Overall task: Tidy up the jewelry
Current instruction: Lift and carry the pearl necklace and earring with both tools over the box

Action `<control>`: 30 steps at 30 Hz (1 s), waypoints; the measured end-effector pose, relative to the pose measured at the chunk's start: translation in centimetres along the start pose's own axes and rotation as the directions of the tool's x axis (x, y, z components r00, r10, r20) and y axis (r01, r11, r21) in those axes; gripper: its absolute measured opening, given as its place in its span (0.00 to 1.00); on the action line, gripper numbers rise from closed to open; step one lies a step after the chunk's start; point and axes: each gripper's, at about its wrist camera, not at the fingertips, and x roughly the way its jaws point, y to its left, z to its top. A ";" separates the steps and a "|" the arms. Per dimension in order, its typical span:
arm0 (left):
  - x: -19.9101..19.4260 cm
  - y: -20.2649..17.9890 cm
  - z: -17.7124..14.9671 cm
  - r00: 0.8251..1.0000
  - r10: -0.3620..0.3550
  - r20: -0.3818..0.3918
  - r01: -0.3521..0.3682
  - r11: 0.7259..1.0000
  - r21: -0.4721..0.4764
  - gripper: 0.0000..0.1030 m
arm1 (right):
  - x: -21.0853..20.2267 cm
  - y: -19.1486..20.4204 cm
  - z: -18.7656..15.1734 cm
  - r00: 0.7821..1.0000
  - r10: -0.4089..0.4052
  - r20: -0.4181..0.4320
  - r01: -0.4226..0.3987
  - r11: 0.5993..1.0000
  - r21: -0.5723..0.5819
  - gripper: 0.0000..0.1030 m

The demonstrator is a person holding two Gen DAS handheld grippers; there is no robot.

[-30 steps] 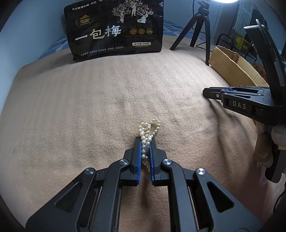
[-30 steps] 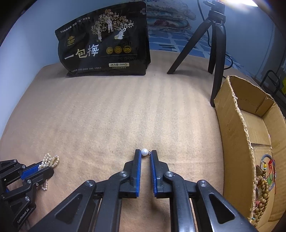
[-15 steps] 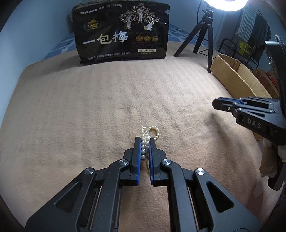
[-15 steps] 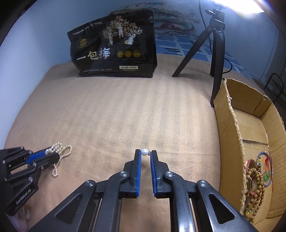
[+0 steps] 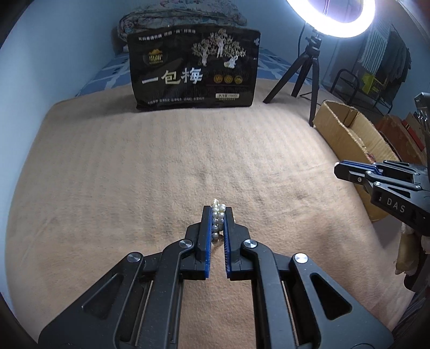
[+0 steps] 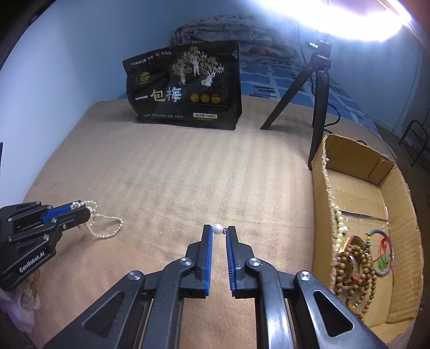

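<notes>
Tan ribbed blanket (image 5: 134, 174) covers the bed on which everything sits. The left gripper (image 5: 217, 214) is clenched on a pearl strand (image 5: 217, 220): a bunched column of pearls is pinched between its blue pads (image 5: 207, 236), a few beads poking out past the tips. From the right wrist view the same strand (image 6: 107, 228) trails out of that gripper (image 6: 80, 210) in a loose loop that hangs down toward the blanket; whether the loop touches the cloth cannot be told.

The right gripper (image 6: 219, 229) is clamped on a single pearl (image 6: 217, 228), held at the very tips of its fingers, with a tiny dark link showing on the pearl's right side. In the left wrist view this gripper (image 5: 341, 167) juts in from the right edge, well apart from the left one.

A cardboard box (image 6: 322, 188) stands on the right of the blanket, open at the top. Inside it lie brown wooden beads (image 6: 357, 268), a pale bead string (image 6: 338, 228) against the near wall, and a blue cord bracelet (image 6: 387, 257) with red thread.

At the far side a black bag (image 5: 193, 69) with white lettering stands upright. Right of it is a tripod (image 5: 309, 72) carrying a lit ring light (image 5: 333, 24).
</notes>
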 end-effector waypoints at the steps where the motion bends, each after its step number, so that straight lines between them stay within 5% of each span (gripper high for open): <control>1: -0.5 -0.2 0.2 1.000 -0.001 0.006 0.001 1.000 -0.001 0.06 | -0.4 -0.1 0.0 1.000 0.001 0.003 -0.001 1.000 0.000 0.07; 30: -7.4 -11.0 4.4 0.988 -0.097 0.119 0.086 0.992 0.096 0.06 | -11.1 -7.7 -2.2 0.994 -0.034 0.101 0.029 0.998 0.051 0.07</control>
